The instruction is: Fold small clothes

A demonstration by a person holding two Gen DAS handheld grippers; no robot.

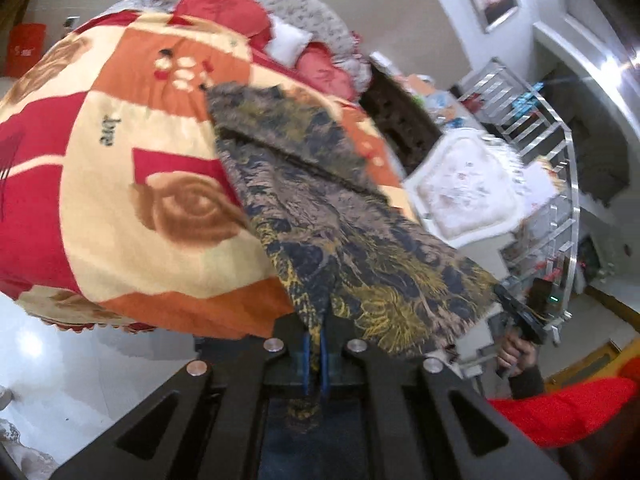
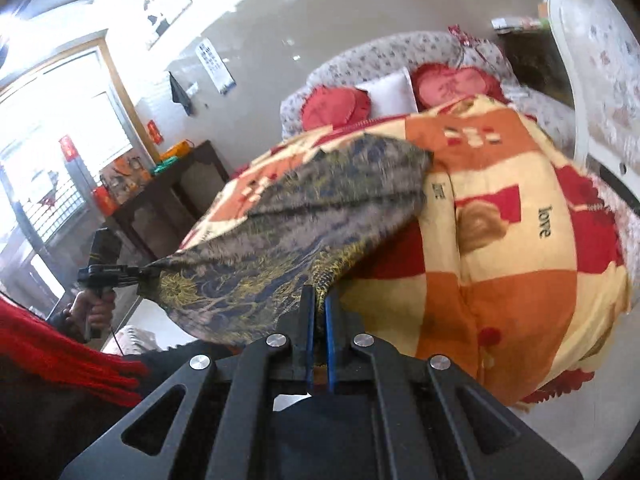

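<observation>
A dark patterned garment (image 1: pixel 320 208), grey-brown with navy and gold print, hangs stretched between my two grippers above the bed; its far end rests on the blanket. My left gripper (image 1: pixel 315 344) is shut on one near corner of it. My right gripper (image 2: pixel 319 312) is shut on the other near corner, and the garment (image 2: pixel 304 216) spreads away from it. In the left wrist view the right gripper (image 1: pixel 520 314) shows at the garment's right corner. In the right wrist view the left gripper (image 2: pixel 138 272) shows at its left corner.
The bed carries a red, orange and cream blanket (image 1: pixel 120 152) (image 2: pixel 520 240), with red heart cushions (image 2: pixel 452 80) and a white pillow (image 2: pixel 390 90) at the floral headboard. A dark cabinet (image 2: pixel 176 196) stands by the window. A white chair (image 1: pixel 460 188) and metal rack (image 1: pixel 552 168) stand right.
</observation>
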